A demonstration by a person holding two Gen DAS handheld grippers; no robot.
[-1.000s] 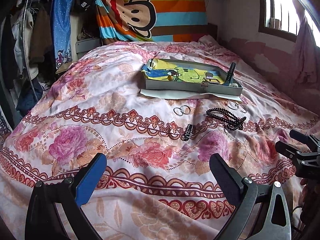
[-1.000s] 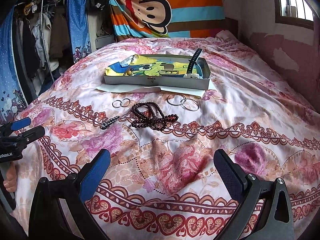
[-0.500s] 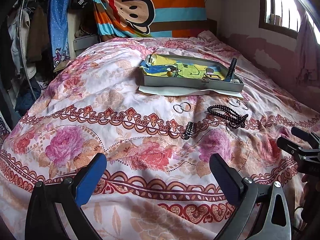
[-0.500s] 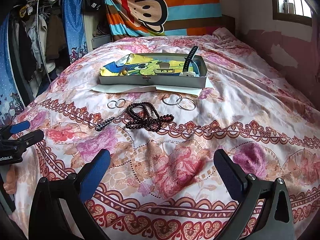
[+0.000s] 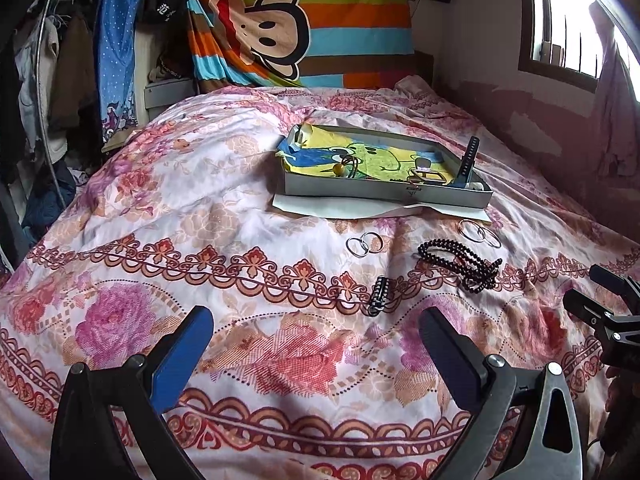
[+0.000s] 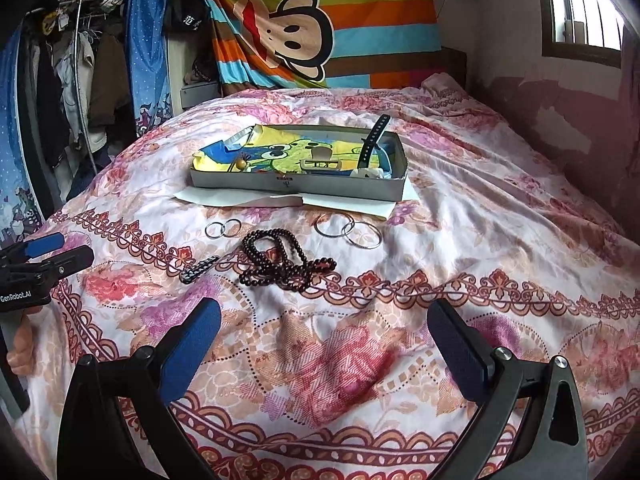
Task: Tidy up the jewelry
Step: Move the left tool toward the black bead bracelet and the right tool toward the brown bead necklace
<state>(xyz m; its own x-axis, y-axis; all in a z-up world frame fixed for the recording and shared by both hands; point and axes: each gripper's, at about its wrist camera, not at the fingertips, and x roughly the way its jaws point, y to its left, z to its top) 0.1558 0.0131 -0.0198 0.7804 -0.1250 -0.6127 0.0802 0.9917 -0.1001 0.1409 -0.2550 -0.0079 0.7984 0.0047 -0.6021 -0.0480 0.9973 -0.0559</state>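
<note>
Ahead of my left gripper [image 5: 312,344]: spread wide, empty; dark clasp [image 5: 379,300] beyond.
Right gripper [image 6: 324,340]: wide, empty; bead necklace [image 6: 282,258] ahead on bed [image 6: 480,240].

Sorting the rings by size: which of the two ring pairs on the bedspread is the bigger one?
The large ring pair, lying in front of the tin's right end, right of the dark beads. The small ring pair lies left of the beads.

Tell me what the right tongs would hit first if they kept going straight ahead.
Probably just the floral bedspread, bare between the open right tongs. Farther along that line lie the dark bead necklace and then the tray, though depth is hard to judge.
</note>
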